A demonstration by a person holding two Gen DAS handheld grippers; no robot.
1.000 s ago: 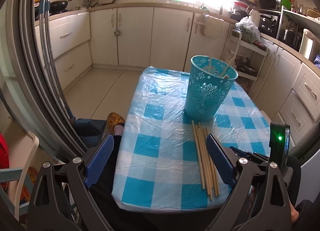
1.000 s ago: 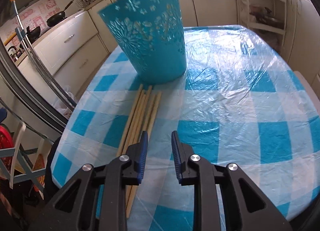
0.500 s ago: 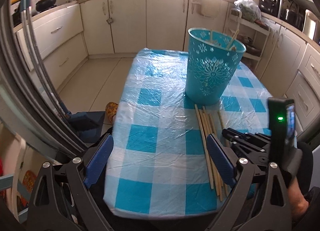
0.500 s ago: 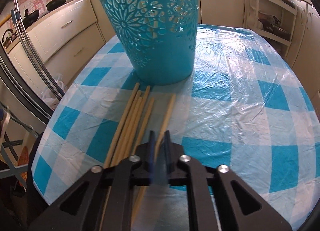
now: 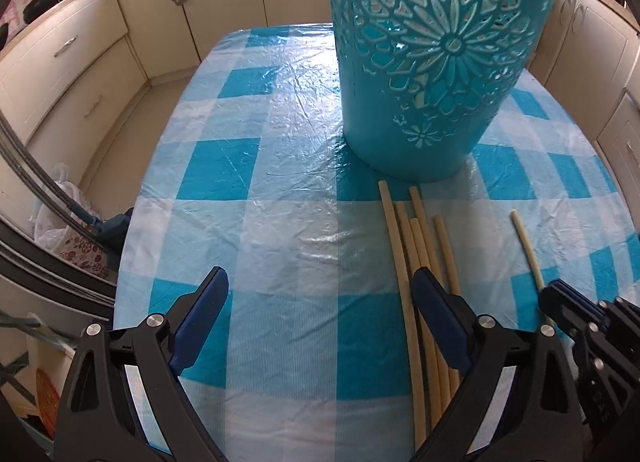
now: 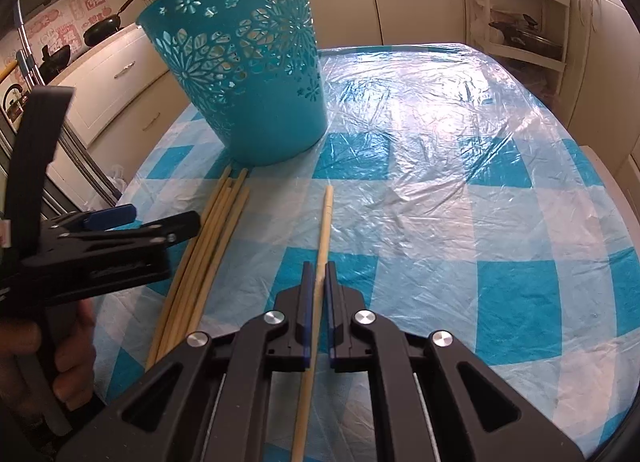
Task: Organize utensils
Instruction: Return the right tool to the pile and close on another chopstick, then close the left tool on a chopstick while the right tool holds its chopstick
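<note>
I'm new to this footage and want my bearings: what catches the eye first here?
A tall teal plastic basket with flower cut-outs stands on the blue-and-white checked tablecloth. In front of it lies a bundle of pale wooden chopsticks. The right gripper is shut on a single chopstick set apart from them.

So the right tongs [image 6: 315, 276] are clamping down on a single chopstick [image 6: 325, 222], which is running straight out ahead between the blue pads and pointing toward the teal basket [image 6: 248, 74]. The basket is sitting upright on the checkered surface [image 6: 460, 190], which is wearing a crinkly clear plastic cover. Just left of the pinched stick, a loose bundle of chopsticks [image 6: 208, 246] is lying with its far ends almost touching the basket's base. The left tongs [image 6: 132, 218] are hovering over that bundle, a hand [image 6: 48, 358] gripping the handle.
</note>
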